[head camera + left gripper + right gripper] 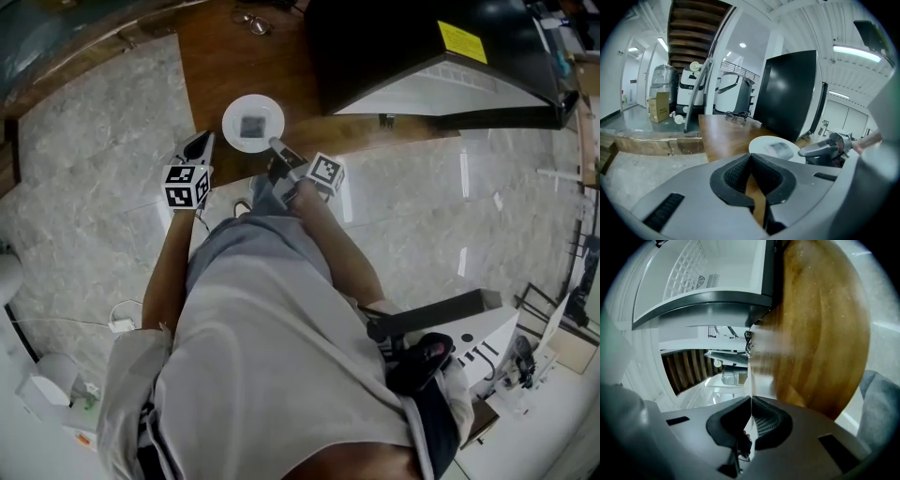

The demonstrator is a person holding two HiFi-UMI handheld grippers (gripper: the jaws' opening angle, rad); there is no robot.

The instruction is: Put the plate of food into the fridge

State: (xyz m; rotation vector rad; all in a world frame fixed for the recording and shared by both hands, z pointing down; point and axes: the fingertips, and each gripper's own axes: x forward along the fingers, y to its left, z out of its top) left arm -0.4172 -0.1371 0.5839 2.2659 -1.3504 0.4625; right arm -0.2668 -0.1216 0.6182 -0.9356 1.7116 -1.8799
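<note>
While the right gripper (277,146) has its fingers clamped on the near rim of the plate (253,123), aloft before the fridge (412,47), and the left gripper (200,142) has its fingers closed on nothing, plate judged stiff, slick, breakable: rim hold suits.

Right gripper (278,147) clamps the plate (232,112) at its near rim; left gripper (199,146) hovers beside the plate, jaws together, empty.

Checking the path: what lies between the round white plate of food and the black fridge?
Nothing; the head view shows only bare brown wooden surface between the round white plate and the black fridge.
</note>
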